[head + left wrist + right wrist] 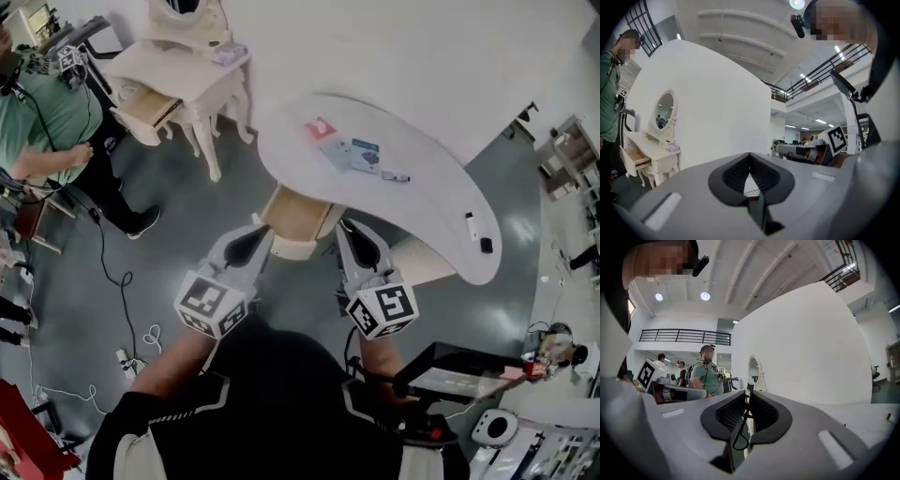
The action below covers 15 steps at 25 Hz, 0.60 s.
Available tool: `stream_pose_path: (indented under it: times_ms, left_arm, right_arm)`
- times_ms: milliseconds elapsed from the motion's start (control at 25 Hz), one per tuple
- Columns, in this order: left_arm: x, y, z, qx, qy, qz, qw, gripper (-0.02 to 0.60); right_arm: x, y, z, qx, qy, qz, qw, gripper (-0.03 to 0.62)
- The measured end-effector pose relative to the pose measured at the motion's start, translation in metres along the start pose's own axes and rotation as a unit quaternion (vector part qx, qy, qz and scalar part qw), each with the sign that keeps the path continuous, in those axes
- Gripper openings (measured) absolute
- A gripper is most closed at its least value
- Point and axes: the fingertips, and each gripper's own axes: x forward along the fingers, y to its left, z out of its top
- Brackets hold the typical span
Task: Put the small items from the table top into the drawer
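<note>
The white curved table (441, 122) carries a pink item (320, 128), some cards (352, 155), a pen (395, 175), a small white item (471, 225) and a small black item (486, 245). Its drawer (295, 223) stands pulled out under the near edge. My left gripper (258, 234) (750, 157) is at the drawer's left front with its jaws together and nothing in them. My right gripper (354, 232) (747, 397) is at the drawer's right side, jaws nearly together on a thin black looped cord (739, 432). What the cord belongs to is hidden.
A white vanity dresser (187, 66) with a mirror and its own open drawer (145, 108) stands at the far left. Beside it is a person in a green shirt (47, 122). A cable (122, 277) lies on the floor. A black stand (459, 375) is at my right.
</note>
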Motion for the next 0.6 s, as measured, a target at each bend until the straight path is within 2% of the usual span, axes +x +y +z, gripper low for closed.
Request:
stream_pose_path:
  times_ms: [600]
  left_arm:
    - [0.054,0.109,0.013,-0.024,-0.007,-0.071,0.9972,0.000]
  right_arm:
    - [0.110,-0.013,-0.002,-0.001,0.023,-0.056,0.998,0.041]
